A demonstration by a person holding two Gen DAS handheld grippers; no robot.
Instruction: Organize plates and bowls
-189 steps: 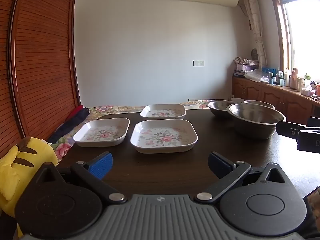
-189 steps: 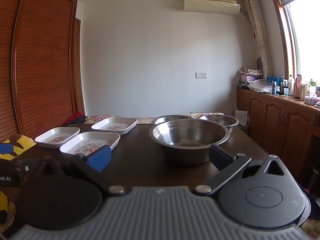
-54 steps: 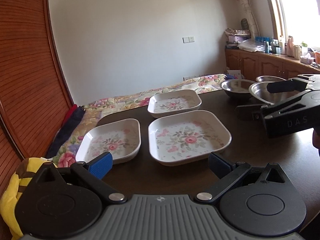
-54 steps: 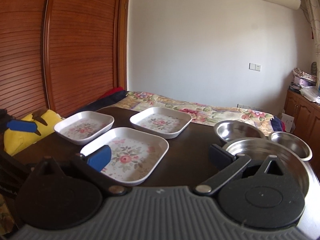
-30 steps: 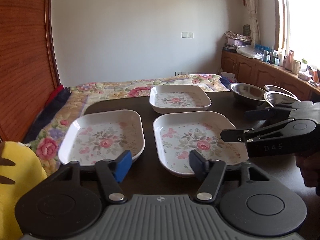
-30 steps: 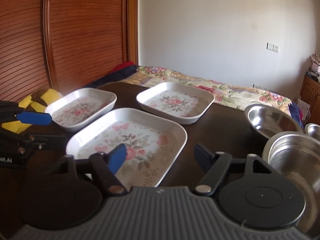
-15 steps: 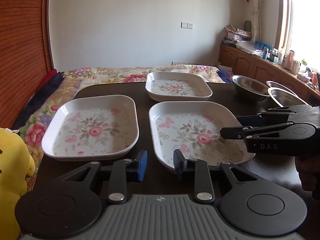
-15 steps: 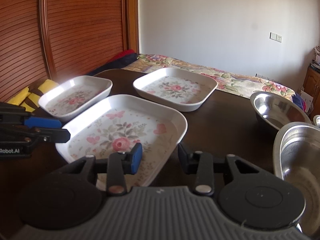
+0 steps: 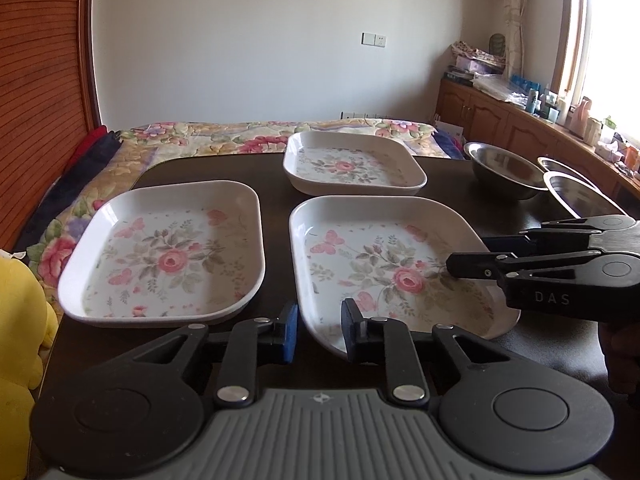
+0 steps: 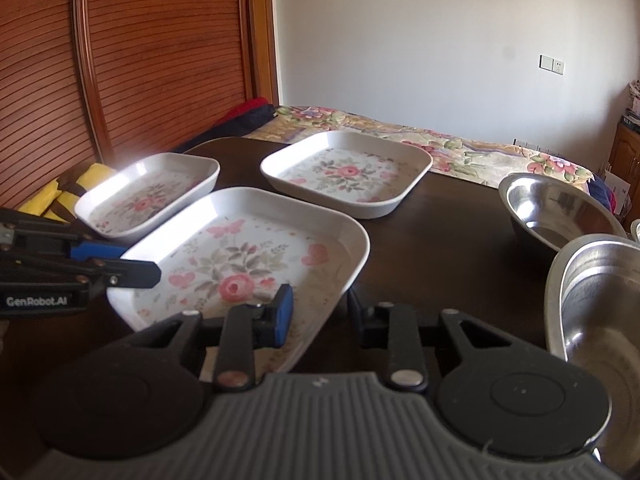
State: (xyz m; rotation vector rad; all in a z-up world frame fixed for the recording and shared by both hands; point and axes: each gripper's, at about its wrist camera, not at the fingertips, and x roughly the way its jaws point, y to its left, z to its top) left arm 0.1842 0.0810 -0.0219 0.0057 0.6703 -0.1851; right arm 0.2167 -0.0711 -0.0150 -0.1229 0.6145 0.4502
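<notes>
Three white floral plates and three steel bowls are set out on a dark wooden table (image 9: 540, 340), none stacked.

The step in hand appears to be a two-handed grasp of the large near plate (image 9: 384, 264). The left gripper (image 9: 318, 330) straddles its near-left rim, jaws narrowed to a small gap with the rim corner between them; contact cannot be confirmed. The right gripper (image 10: 320, 312) straddles the plate's right rim, jaws likewise drawn close but not visibly pinching; the frame is slightly blurred.

The next move, in my judgement, calls for closing both grippers firmly on the rim, then lifting the plate level so it can be placed onto or under another plate.

The left wrist view shows the left plate (image 9: 168, 252) just beside the large one, the far plate (image 9: 352, 164) behind it, and the right gripper from the side with its fingers over the plate's right edge. The right wrist view alone shows the large steel bowl (image 10: 600, 300) near right, a medium steel bowl (image 10: 556, 208) beyond, and a yellow plush toy (image 10: 60, 196) at left.
</notes>
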